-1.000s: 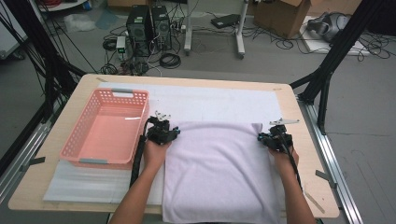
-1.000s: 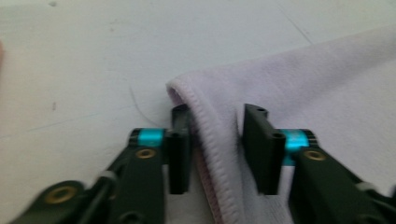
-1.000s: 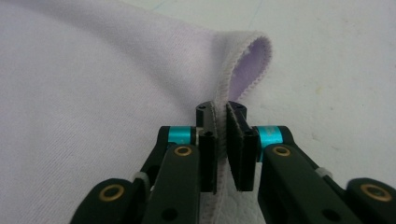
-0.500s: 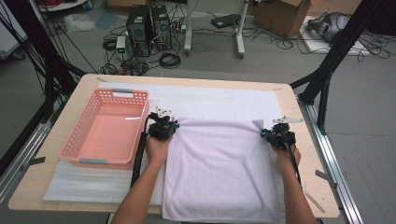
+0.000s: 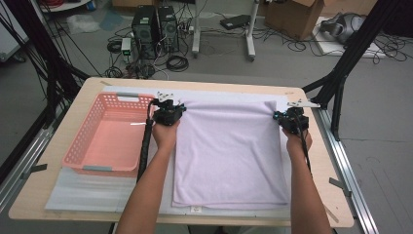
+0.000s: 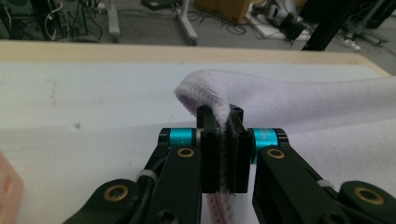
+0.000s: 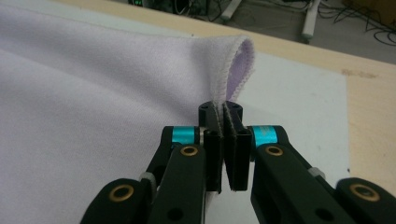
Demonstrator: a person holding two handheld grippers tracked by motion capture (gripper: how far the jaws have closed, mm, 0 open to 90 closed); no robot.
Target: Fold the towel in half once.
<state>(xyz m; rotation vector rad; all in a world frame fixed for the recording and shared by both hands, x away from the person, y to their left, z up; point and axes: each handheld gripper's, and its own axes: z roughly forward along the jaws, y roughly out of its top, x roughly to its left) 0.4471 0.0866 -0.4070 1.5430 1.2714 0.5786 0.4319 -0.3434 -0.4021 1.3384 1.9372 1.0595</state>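
Looking along its own jaws, the left gripper was clamped on a hemmed corner of the towel, and the right gripper pinched the other far corner. From above, the towel lay flat on the table beside a basket, both grips too small to judge.

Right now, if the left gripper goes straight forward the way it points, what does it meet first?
Judging by its own view, nothing solid: past the pinched lavender towel corner, only white table mat, then the wooden table's far edge. Depth is unclear.

left tongs clamped, right tongs clamped
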